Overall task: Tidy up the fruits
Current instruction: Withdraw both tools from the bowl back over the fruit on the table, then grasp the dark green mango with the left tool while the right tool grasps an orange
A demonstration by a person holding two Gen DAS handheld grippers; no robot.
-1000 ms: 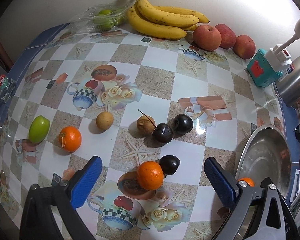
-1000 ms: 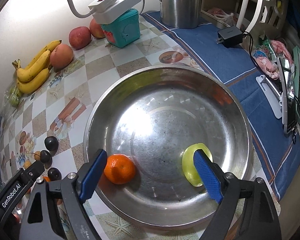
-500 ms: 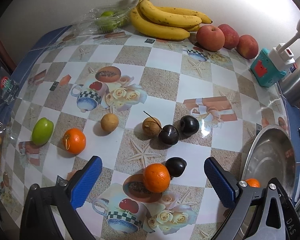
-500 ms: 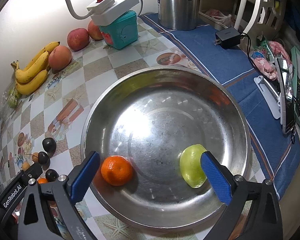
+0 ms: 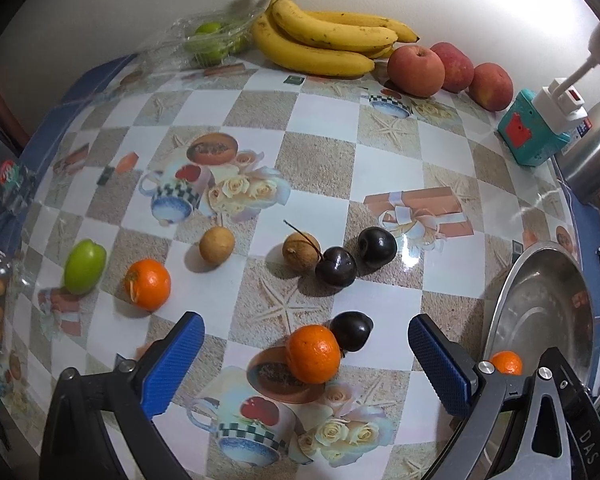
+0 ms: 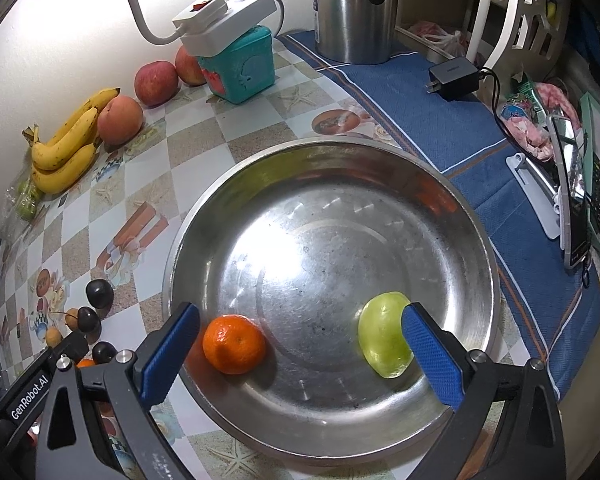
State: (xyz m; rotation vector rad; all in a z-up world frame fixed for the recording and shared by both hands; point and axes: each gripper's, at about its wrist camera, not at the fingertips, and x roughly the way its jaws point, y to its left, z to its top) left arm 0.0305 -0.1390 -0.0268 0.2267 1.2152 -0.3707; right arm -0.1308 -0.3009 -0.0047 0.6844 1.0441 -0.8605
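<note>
Blue ribbed pads line both tools. The left gripper [image 5: 306,364] has its fingers spread wide and holds nothing; between them on the table sits a dimpled orange [image 5: 313,354], touching a glossy dark plum [image 5: 351,331] just behind it. Farther out, two more dark plums [image 5: 336,267] [image 5: 377,247] lie side by side, the nearer one against a dull brown round fruit [image 5: 301,250] with a thin stem. A second brown fruit [image 5: 217,244] lies apart to the left, then another orange [image 5: 147,284] and a smooth green fruit [image 5: 85,266] near the table's left edge. Along the wall lie a bunch of speckled bananas [image 5: 328,44], three red apples [image 5: 416,70] and a clear crinkled bag of green fruit [image 5: 210,38]. All rest on a glossy checked tablecloth [image 5: 324,152] printed with cups and roses.

The right gripper [image 6: 300,354] is likewise wide open and grips nothing, poised over a broad, scuffed steel bowl [image 6: 380,184]. Inside the bowl, a small orange [image 6: 234,344] lies beside the left pad, and a pale green fruit [image 6: 382,334] lies beside the right pad, which partly covers it; whether pad and fruit touch cannot be told. Beyond the bowl stand a teal box [image 6: 240,70] carrying a white power strip [image 6: 224,22], a brushed-steel kettle [image 6: 354,8] and a black charger [image 6: 454,78] on blue cloth [image 6: 412,120].
</note>
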